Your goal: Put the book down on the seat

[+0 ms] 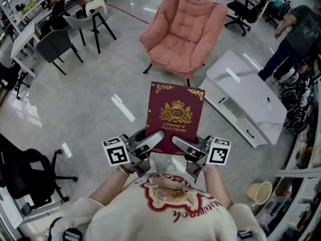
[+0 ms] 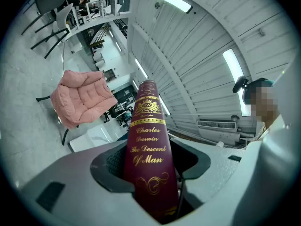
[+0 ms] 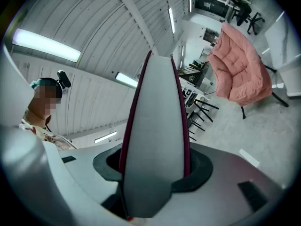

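Right up close there's a cream sweater with red print, and just ahead of it both pairs of tongs are held out side by side. The left tongs are clamped on the spine side of the book; in the left gripper view the gold lettering runs straight up between the jaws. The right tongs grip the opposite side, jaws closed over the pale page edge. So the dark red book is up in the air, gold-crested cover facing up, pinched at its near end from both sides, over the grey floor. The pink armchair stands just beyond the book's far edge, and the book is not on its seat yet. A low white table sits to the right of the armchair.
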A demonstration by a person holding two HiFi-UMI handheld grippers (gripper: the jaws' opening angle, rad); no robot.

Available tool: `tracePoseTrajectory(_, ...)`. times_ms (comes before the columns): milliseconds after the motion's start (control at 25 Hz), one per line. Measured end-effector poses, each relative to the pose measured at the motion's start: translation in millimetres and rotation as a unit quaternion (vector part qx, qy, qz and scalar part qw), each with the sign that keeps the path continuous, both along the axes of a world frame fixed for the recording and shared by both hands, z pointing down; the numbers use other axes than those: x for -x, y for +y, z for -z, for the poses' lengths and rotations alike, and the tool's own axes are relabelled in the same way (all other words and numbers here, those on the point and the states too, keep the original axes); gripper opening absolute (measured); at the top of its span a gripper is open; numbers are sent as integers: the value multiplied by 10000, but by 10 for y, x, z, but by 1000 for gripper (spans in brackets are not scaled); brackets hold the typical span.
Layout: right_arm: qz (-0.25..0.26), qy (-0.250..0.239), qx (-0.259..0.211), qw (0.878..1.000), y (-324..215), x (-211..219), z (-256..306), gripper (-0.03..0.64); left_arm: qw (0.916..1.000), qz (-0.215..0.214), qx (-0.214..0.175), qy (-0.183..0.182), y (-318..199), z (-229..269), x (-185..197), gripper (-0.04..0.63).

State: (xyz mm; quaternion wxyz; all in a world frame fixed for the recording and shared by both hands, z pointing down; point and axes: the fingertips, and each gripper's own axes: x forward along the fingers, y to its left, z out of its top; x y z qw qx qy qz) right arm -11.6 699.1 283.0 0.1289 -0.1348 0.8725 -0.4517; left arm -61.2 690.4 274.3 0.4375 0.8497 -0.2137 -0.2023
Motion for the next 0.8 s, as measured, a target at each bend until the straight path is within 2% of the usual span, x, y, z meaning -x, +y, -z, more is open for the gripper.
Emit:
tracePoseTrajectory(560,17,-24,7,10000,-36,44,-5,230,10000,49,17,37,-42,-7,45,235)
tracePoseTrajectory(800,-31,-291,-10,9996,-192,164,26,224,9999,107,-69,114,-200,36,180,235)
